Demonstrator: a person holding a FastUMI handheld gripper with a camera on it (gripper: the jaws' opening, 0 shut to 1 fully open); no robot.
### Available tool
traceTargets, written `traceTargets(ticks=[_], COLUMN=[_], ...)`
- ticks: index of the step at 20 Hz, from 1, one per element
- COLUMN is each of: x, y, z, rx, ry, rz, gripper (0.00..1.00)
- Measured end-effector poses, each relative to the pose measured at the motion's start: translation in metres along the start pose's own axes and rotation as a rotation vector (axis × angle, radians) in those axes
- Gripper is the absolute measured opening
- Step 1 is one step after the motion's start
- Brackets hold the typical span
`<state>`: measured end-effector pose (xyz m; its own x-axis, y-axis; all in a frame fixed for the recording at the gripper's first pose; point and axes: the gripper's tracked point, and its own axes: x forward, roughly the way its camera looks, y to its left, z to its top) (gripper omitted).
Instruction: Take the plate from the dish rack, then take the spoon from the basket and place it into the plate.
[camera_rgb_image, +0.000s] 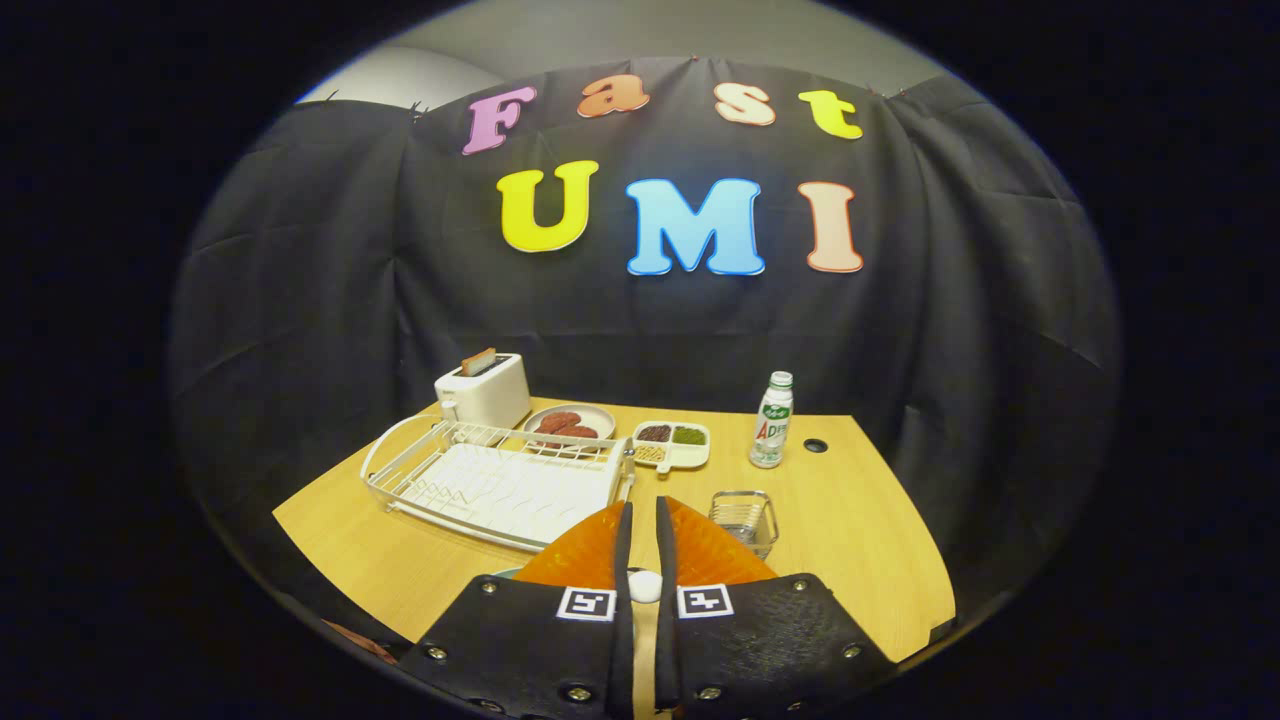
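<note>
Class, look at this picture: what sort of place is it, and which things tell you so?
Probably a staged kitchen table in a booth: a toaster, a dish rack and a plate of food on a wooden table before black cloth.

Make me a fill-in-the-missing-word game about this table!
1. A slice of bread sticks out of the white ____.
2. Just ahead of the fingers, to their right, sits an empty wire ____.
3. The bottle stands to the right of the divided snack ____.
4. The fingers are nearly together, with a small ____ thing between them.

Missing words: toaster; basket; tray; white.
</note>
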<state>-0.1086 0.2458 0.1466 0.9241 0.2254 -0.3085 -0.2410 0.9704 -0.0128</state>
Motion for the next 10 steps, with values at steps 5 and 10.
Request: traceTargets(ticks=[5, 10], x=[0.014, 0.031], y=[0.042, 0.075], z=[-0.022, -0.04], rx=[-0.044, -0.089], ry=[0.079, 0.148], rz=[0.084, 0.16], gripper=[0.08, 0.08])
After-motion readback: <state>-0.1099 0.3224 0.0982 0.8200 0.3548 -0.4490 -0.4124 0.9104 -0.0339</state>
